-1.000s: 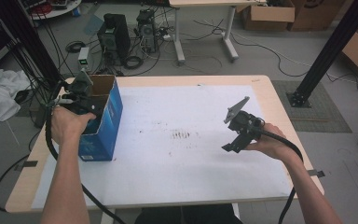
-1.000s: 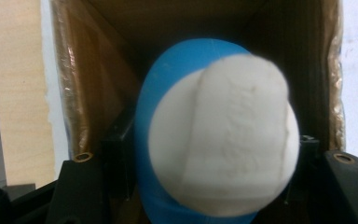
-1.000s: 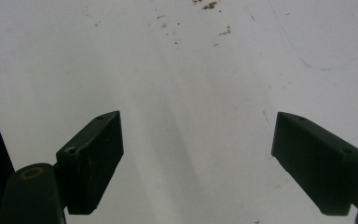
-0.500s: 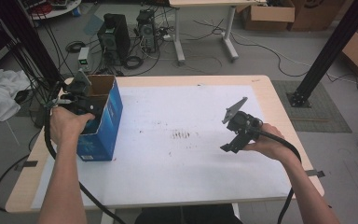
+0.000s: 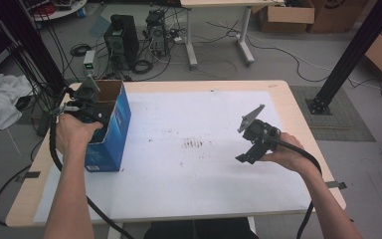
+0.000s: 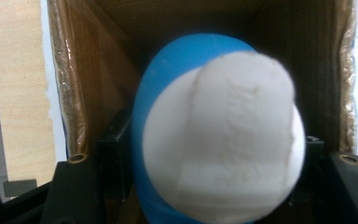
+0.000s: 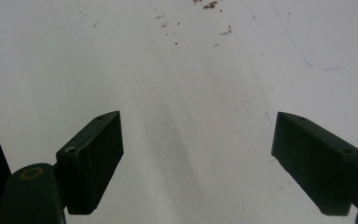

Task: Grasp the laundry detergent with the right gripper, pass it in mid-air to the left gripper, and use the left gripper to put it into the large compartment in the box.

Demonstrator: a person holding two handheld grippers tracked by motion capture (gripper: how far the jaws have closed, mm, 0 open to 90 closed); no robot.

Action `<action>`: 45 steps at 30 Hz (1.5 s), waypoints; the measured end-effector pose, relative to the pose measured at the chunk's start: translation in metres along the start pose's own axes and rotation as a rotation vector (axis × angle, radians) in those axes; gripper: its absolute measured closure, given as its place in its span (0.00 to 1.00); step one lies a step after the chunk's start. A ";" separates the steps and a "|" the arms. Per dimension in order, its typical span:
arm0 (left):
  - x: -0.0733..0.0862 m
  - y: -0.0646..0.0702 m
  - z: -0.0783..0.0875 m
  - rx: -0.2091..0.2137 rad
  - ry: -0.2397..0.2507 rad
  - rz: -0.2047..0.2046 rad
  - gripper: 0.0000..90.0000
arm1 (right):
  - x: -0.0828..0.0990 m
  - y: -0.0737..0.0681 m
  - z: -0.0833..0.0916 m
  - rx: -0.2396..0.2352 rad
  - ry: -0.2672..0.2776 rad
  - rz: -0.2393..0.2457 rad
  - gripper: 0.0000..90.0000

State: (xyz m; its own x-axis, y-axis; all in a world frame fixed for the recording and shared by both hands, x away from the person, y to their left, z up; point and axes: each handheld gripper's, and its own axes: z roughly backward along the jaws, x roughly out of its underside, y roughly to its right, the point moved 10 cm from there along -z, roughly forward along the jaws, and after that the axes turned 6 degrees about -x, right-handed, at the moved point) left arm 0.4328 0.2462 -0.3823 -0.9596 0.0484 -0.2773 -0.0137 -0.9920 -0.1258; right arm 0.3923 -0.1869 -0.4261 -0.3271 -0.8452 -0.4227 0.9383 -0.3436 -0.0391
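Two jaws of the left gripper [image 6: 205, 186] have just been opening around the blue-and-white toy [image 6: 219, 135] inside the blue cardboard box [image 5: 110, 130], releasing it; right gripper [image 7: 198, 163], well right of the box, gapes empty.

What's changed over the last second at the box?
The left gripper has just been opening its jaws, and the blue-and-white object sits between them over the open blue box. Both hands, the box and the open right gripper stayed where they were.

Beyond my desk's [image 5: 189, 85] far edge, two computer towers [image 5: 124, 40] stand on the floor among tangled cables [image 5: 144, 64]; white cloth [image 5: 0, 107] lies left.
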 end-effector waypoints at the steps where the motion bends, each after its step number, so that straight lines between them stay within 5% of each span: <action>1: 0.000 0.000 0.000 0.001 0.003 -0.003 0.37 | 0.000 0.000 0.000 0.002 0.000 0.001 0.18; 21: -0.006 -0.002 0.014 -0.022 0.042 0.001 0.31 | -0.001 0.001 -0.004 0.001 -0.009 0.003 0.18; 45: -0.015 0.005 0.048 -0.038 0.086 -0.060 0.21 | -0.004 -0.001 -0.005 0.005 -0.016 0.006 0.18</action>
State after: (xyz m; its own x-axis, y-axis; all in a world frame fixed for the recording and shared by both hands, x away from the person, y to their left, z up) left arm 0.4333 0.2347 -0.3328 -0.9297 0.1192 -0.3484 -0.0585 -0.9819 -0.1800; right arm 0.3933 -0.1814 -0.4294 -0.3236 -0.8535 -0.4084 0.9396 -0.3408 -0.0321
